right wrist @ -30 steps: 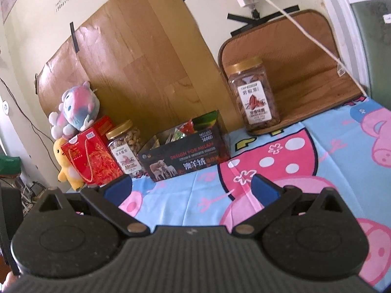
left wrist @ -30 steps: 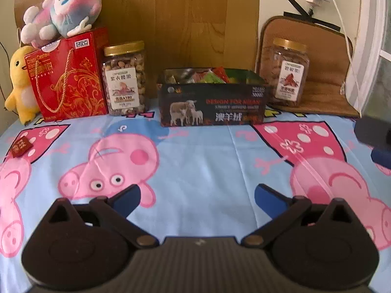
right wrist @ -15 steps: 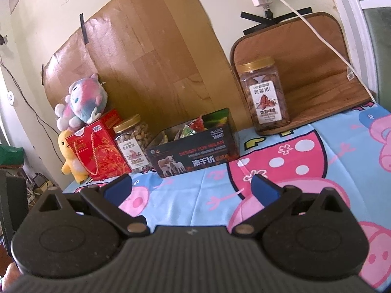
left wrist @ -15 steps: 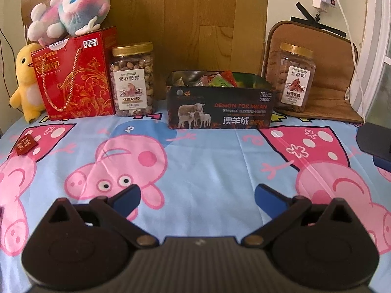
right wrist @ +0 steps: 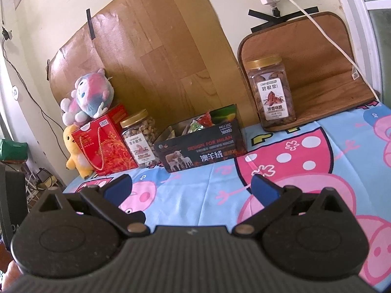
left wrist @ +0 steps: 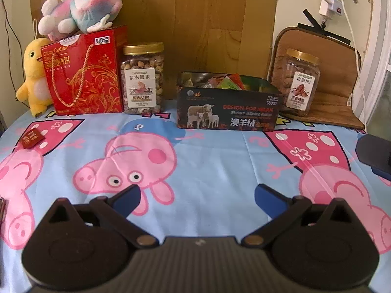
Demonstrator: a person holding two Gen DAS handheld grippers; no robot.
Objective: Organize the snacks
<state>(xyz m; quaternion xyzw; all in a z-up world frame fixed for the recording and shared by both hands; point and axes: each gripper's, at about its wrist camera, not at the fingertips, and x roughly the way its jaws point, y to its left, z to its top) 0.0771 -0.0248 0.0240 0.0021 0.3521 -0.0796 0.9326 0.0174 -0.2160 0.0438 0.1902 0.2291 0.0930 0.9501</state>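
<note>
At bench rear: dark snack box, open-topped, packets inside, between two nut jars.
Bench left edge: small red packet lying loose.
Left tool: fingers wide apart, empty, above cloth.
Right tool: wide apart, empty.

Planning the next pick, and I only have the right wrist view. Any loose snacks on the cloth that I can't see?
Observer: Yes. A small dark red flat packet lies on the blue pig-print cloth at the far left, in front of the red gift box with the cord handle and apart from it.
Operator: Left claw holding anything?
Observer: No. The left claw is open and empty, above the middle of the cloth.
</note>
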